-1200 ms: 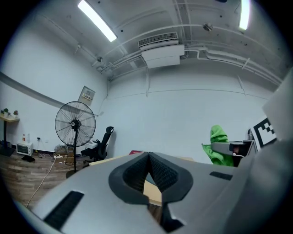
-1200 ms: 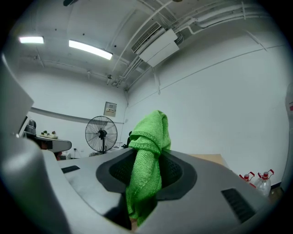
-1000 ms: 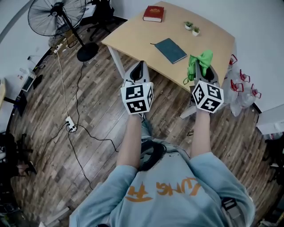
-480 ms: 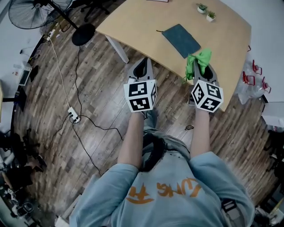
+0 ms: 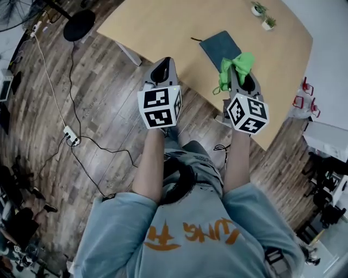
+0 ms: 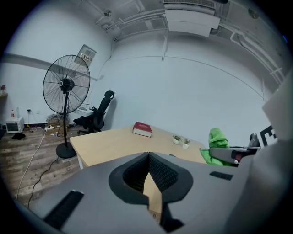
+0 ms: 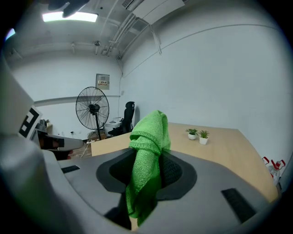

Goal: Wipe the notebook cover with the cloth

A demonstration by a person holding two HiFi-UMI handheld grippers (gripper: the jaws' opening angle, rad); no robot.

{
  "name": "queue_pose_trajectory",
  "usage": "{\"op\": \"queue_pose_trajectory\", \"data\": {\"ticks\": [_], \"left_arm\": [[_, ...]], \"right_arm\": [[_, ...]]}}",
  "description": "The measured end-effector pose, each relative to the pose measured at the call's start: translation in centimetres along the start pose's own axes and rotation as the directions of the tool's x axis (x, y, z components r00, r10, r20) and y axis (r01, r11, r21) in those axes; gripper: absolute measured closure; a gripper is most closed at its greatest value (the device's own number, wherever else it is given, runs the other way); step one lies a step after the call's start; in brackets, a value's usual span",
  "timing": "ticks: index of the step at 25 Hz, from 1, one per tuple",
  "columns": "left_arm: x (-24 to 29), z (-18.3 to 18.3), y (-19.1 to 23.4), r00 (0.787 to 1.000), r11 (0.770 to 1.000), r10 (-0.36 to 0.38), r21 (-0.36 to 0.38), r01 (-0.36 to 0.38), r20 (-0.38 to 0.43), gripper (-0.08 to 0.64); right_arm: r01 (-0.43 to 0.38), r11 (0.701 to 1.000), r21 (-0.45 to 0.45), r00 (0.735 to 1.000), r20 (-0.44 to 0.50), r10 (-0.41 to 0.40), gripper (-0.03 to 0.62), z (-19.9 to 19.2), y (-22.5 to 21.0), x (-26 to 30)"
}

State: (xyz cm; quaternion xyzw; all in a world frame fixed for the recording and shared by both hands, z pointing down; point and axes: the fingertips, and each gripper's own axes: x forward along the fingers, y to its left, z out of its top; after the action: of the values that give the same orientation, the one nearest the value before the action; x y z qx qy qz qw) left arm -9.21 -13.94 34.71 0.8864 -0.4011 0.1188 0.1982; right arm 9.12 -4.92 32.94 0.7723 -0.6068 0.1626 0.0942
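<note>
Past the near edge of the table, toward the right end, the dark notebook lies flat and closed on the wood. It is well short of the far corner where two small plant pots stand.

Your right gripper hovers over that near edge, just in front of the notebook. Its jaws are clenched on the green cloth, which they pinch around its middle. One fold stands up above the pads and the rest hangs loose below.

Your left gripper is closed on nothing, with its pads meeting. It hangs at the table's near edge, well to the left of the notebook.

Expect the cloth to be soft, light and limp. It will drag and fold rather than push, so lead with the loose hanging part laid flat on the cover, and keep the hard jaw tips off it.

The notebook looks thin and light, and the tabletop looks smooth, so it will probably slide under a wiping stroke. I'd press the closed left gripper on a corner of the cover nearest the table's near edge to pin it. Then wipe away from that corner toward the far side.
</note>
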Motion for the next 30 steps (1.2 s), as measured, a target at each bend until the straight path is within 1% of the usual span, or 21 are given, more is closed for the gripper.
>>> {"op": "queue_pose_trajectory", "data": {"ticks": [4,7,9,13,16,20,22,26,30], "left_arm": [[3.2,-0.6,0.0,0.999,0.999,-0.033,-0.027,0.032,-0.038,0.545],[5.5,-0.9,-0.6,0.998,0.998,-0.048,-0.046,0.045,-0.052,0.545],[6.6,-1.0,-1.0,0.997,0.998,-0.051,-0.052,0.048,-0.057,0.545],[8.3,-0.6,-1.0,0.998,1.0,-0.015,-0.009,0.014,-0.06,0.545],[9.6,0.1,-1.1,0.999,0.999,0.025,-0.025,-0.026,-0.042,0.545],[10.4,-0.7,-1.1,0.994,0.994,0.087,-0.058,-0.091,-0.058,0.545],[10.7,-1.4,-1.0,0.991,0.991,0.116,-0.063,-0.12,-0.072,0.545],[11.1,-2.9,-1.4,0.985,0.987,0.143,-0.064,-0.149,-0.1,0.545],[11.1,-4.5,-1.5,0.976,0.98,0.174,-0.077,-0.185,-0.128,0.545]], "right_arm": [[-0.011,1.0,-0.022,0.999,-0.042,0.01,0.474,-0.1,-0.1,2.6],[-0.014,0.999,-0.034,0.998,-0.06,0.012,0.474,0.0,-1.2,4.2],[-0.03,0.999,-0.044,0.997,-0.069,0.027,0.474,0.1,-1.7,5.2],[-0.117,0.99,-0.078,0.99,-0.085,0.11,0.476,0.5,-1.4,7.9],[-0.188,0.976,-0.107,0.979,-0.1,0.178,0.476,0.9,-1.3,10.4],[-0.294,0.943,-0.156,0.951,-0.151,0.271,0.474,0.2,-0.6,12.7],[-0.336,0.926,-0.171,0.935,-0.177,0.306,0.474,-0.6,-0.4,14.1],[-0.4,0.889,-0.224,0.908,-0.233,0.349,0.476,-2.3,0.0,16.7],[-0.452,0.831,-0.323,0.884,-0.288,0.369,0.475,-3.8,0.6,18.3]]}}
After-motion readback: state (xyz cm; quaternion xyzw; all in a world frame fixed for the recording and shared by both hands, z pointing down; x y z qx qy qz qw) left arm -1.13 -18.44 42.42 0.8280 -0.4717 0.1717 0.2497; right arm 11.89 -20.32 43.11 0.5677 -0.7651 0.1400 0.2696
